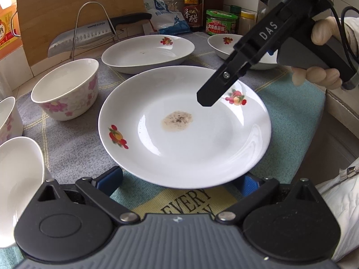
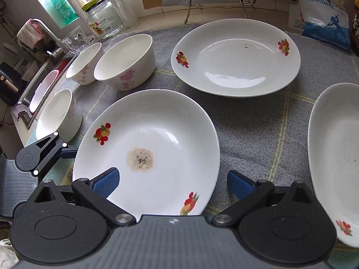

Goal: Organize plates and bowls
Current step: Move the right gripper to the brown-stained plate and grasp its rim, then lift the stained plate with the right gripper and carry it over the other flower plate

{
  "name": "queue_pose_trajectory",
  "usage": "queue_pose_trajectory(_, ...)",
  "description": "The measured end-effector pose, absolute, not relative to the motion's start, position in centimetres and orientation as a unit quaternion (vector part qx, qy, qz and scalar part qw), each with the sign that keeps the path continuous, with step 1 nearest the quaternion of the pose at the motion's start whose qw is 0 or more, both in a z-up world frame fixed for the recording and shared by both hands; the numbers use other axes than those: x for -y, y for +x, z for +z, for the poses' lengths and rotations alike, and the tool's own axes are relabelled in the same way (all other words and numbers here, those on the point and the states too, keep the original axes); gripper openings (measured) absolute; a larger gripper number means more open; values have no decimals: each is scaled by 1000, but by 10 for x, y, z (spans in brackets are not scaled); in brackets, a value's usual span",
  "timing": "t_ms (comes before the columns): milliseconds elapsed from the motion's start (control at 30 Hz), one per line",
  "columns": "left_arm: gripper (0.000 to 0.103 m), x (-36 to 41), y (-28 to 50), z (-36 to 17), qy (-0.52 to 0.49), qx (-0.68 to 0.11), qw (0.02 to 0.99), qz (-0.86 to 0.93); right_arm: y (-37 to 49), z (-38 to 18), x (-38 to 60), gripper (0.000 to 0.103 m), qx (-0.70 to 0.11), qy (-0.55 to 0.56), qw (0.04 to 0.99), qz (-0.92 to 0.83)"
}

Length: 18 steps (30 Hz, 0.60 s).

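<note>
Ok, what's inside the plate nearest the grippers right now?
The nearest plate holds only a brownish speckled residue patch near its middle, plus printed fruit motifs on the rim. The right gripper hangs over its near edge, so that strip is covered.

Two hand-held black tools with blue finger pads

The left tool [image 1: 179, 180] has black linkage arms on silver pivot pins, round black hubs, a ribbed grey body and blue textured pads [image 1: 249, 182]. The right tool [image 2: 172, 182] is built the same; seen from the left camera, its black finger carries a silver screw and white "DAS" lettering, with a grey handle and a black cable. A pale glove [image 1: 323, 31] and white sleeve [image 1: 343, 206] show.
</note>
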<state>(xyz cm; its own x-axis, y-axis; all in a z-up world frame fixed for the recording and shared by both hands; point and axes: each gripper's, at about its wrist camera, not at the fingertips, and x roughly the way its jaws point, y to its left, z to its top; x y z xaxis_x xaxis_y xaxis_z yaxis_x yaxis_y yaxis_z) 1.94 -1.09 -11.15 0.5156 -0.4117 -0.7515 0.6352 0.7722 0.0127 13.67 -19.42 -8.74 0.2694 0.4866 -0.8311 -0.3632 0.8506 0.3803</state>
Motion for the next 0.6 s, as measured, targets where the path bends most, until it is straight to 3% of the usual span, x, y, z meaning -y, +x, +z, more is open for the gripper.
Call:
queue_pose_trajectory(333,103,15,22,-110,172,-375,851,-324,162,-86,189,102,-544,45,778,312)
queue_pose_trajectory(600,103,15,24,-109,180,-374,847,-331,174,-88,185,91,-554,43,762,333)
